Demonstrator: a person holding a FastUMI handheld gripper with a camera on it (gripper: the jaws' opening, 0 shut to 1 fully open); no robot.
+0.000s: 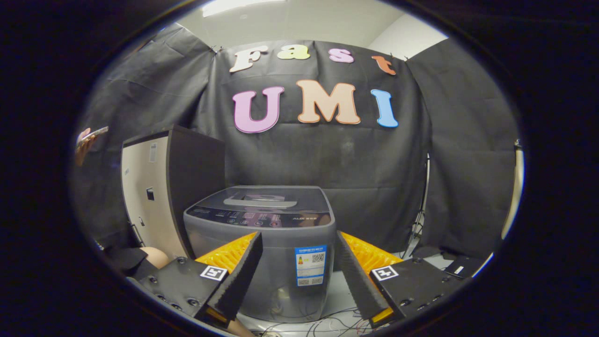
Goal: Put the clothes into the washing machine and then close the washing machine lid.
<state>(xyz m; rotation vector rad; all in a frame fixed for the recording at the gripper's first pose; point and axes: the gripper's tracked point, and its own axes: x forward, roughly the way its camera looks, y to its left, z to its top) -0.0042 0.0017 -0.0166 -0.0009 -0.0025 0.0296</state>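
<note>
gripper [298, 238] level, fingers [243, 276] spread wide, empty.

Claw [298, 262] on dark screwed plates, square coded markers (one each), ridged fingers [241, 276] apart

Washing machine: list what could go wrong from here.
1. The washing machine has its lid shut, so clothes cannot go in until it is lifted.
2. The tool is open and holds nothing; no garment lies between its fingers, so one must be fetched first.
3. Loose cables lie at the machine's base and could snag on a low approach.
</note>
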